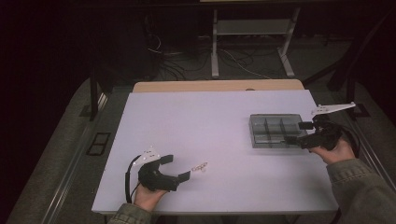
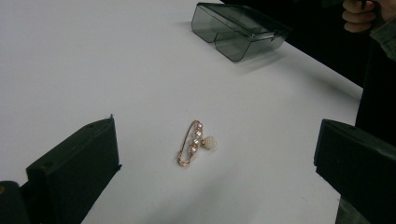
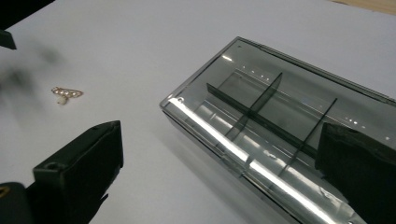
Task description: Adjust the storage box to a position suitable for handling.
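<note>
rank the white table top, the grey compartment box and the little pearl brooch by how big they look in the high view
1. white table top, by far the largest
2. grey compartment box
3. pearl brooch, a tiny speck near the left gripper

In the high view the brooch (image 1: 199,166) is too small to make out: only a pale speck on the worktop (image 1: 196,126). The far right corner of the compartment box (image 1: 273,130) lies behind the right tongs (image 1: 295,132). In the right gripper view the box (image 3: 280,121) runs off the right and bottom edges, its near right end covered by a black jaw, and the upper left corner is smeared with blur. In the left gripper view the box (image 2: 237,29) is cut by the top edge.
</note>
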Motion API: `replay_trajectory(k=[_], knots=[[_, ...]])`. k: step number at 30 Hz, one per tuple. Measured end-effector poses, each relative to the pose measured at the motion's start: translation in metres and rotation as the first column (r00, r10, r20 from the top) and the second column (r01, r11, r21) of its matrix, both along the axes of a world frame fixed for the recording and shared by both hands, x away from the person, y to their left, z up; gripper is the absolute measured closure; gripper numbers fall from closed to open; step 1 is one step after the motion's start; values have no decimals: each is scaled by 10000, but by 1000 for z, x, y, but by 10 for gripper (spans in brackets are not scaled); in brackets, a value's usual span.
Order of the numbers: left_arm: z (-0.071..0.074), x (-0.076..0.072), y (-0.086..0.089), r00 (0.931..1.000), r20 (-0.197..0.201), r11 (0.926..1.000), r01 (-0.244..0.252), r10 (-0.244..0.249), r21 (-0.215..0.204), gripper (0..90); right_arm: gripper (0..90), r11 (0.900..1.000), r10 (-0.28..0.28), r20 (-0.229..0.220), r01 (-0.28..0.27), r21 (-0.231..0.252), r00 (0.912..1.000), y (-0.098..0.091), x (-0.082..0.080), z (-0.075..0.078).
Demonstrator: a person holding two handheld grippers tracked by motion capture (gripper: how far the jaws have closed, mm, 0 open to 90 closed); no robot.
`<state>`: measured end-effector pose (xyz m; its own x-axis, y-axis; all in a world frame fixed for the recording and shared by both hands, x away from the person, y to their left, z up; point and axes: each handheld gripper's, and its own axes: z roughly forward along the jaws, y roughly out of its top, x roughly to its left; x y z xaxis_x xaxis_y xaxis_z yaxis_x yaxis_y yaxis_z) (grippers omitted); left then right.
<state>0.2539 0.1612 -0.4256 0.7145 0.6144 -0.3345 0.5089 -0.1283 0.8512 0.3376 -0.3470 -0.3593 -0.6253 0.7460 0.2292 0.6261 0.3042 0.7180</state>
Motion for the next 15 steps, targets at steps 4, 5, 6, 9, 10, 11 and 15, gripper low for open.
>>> replay_trajectory(k=[4,5,6,9,10,11,15], knots=[[0,0,-1,10000,-17,10000,24,-24,0,0,8,9999,-117,-32,117,-4,9999,-5,5,-1],[0,0,-1,10000,-18,10000,35,-35,-9,0,8,9999,-147,-36,147,46,9999,-7,6,-2],[0,0,-1,10000,-16,10000,42,-42,-14,0,8,9997,-201,-33,201,110,9998,-12,9,-3],[0,1,-1,10000,-12,10000,28,-28,-8,0,8,9992,-357,-64,358,174,9993,-17,13,-4],[0,1,0,10000,-7,10000,24,-24,-6,0,8,9992,-357,-64,358,174,9993,-17,13,-4],[0,1,0,10000,-15,10000,14,-14,-9,0,8,9988,-445,-131,448,193,9989,-21,17,-6],[0,1,0,10000,-13,10000,21,-21,-19,0,9,9979,-629,-272,633,153,9977,-28,23,-8]])
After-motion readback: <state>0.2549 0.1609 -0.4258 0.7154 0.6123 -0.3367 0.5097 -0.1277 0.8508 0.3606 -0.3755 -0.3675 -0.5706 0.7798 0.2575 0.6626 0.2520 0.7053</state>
